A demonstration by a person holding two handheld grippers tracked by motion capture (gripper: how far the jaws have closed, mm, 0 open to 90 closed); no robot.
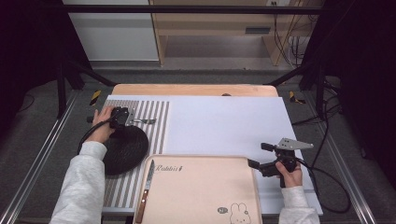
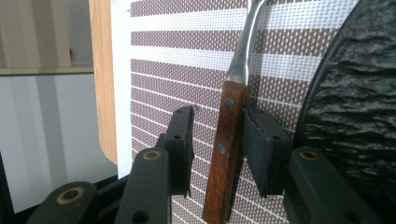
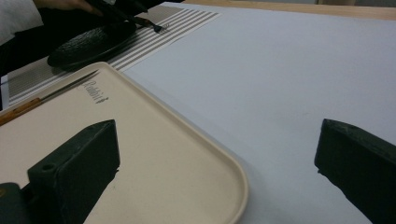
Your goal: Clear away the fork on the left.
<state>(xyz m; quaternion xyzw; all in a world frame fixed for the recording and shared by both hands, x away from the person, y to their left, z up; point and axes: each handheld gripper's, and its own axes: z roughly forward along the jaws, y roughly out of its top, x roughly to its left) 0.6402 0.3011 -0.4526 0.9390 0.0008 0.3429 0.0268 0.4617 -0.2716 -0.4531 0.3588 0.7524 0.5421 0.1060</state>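
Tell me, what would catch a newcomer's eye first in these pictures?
Probably the big cream tray at the near edge of the table, with a rabbit drawn in its corner and a wooden-handled knife lying along its left side. Next, the round black plate on the striped mat at the left. There the left tool has its jaws open around the wooden handle of a fork.

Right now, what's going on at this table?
A person works with two handheld grippers. The left gripper has its jaws open around the wooden handle of a fork lying on the striped mat, beside the black plate; there are gaps on both sides, so it is not clamped. The right gripper hangs open and empty off the right edge of the tray, where a knife lies.
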